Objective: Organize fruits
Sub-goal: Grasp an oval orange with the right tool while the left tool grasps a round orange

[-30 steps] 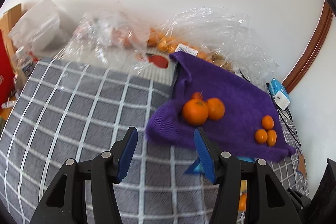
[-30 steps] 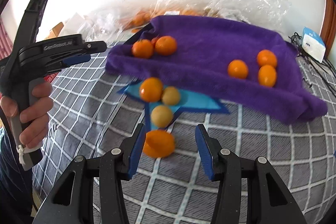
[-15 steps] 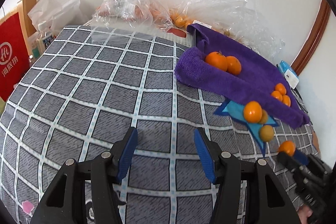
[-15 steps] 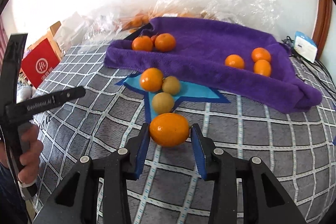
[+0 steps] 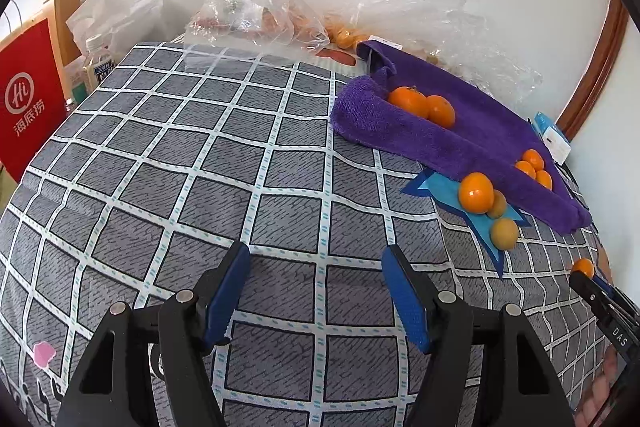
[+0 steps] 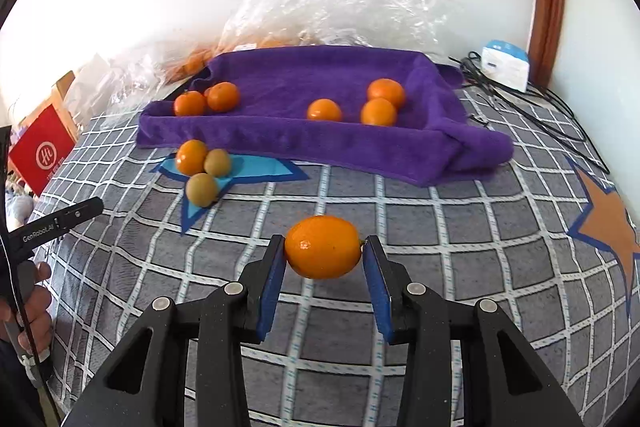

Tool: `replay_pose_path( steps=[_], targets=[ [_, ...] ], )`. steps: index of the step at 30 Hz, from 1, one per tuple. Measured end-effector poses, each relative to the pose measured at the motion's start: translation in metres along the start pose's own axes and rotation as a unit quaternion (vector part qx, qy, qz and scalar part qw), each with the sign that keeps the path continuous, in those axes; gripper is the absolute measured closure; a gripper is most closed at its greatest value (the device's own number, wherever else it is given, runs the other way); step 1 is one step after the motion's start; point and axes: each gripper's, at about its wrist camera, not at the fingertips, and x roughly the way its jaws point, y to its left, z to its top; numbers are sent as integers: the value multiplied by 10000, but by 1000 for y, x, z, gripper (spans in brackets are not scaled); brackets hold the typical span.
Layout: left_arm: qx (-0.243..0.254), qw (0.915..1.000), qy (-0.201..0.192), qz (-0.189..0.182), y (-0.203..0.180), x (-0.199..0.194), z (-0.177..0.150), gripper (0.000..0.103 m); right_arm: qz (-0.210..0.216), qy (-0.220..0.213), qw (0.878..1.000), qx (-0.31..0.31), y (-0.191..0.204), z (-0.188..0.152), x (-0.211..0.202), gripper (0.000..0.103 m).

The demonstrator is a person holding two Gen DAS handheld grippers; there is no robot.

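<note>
The clear plastic bags point(image 6: 320, 11) at twelve o'clock behind the purple towel point(image 6: 304, 131) blur against the bright wall; orange shapes inside them are probably more fruit, though the glare hides their outlines. A hand point(image 6: 34, 311) and the left tool's handle are cut off at the frame edge at nine o'clock in the right wrist view. The towel, folded up like a tray, holds two oranges at its ten o'clock corner and three at one o'clock. On the blue star point(image 6: 248, 169) just in front lie one orange and two yellowish fruits, touching. The right gripper point(image 6: 324, 259) clamps an orange point(image 6: 323, 247) end to end above the checked cloth point(image 5: 200, 167). The left gripper point(image 5: 316, 291) is opening, with nothing between its jaws.
</note>
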Motion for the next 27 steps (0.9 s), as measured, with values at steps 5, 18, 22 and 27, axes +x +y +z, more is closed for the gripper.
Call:
replay_pose_path(
  steps=[5, 18, 22, 27],
  targets=[
    [87, 9999, 111, 1, -8, -2, -2, 37, -68, 51, 9998, 196, -17, -3, 2, 64],
    [446, 9949, 93, -903, -88, 18, 30, 40, -21, -24, 9977, 684, -59, -1, 12, 64],
    [491, 9948, 93, -893, -109, 31, 36, 53, 58, -51, 9972, 740, -60, -2, 12, 64],
    [338, 9946, 264, -944, -116, 51, 39, 66, -81, -59, 9987, 499, -51, -4, 13, 64]
  ],
)
